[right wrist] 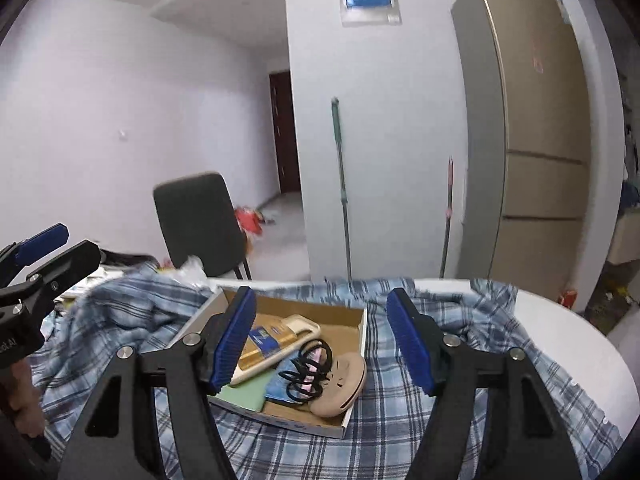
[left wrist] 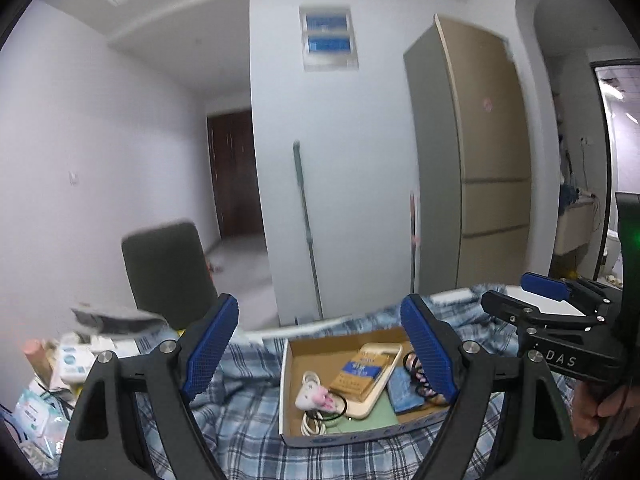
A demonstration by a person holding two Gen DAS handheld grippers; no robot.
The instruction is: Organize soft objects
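A blue-and-white plaid cloth (right wrist: 400, 420) is lying spread and rumpled across the table (right wrist: 560, 320), bunching into folds at its left side. A shallow cardboard box (left wrist: 286, 380) is sitting on top of the cloth — it is holding a cream frame (right wrist: 298, 326), black hair ties (right wrist: 308, 372), a tan pad (right wrist: 344, 384) and a white cable (left wrist: 310, 424). The left gripper (left wrist: 320, 354) and right gripper (right wrist: 322, 342) are both hovering above the box with jaws spread apart — neither is gripping anything.
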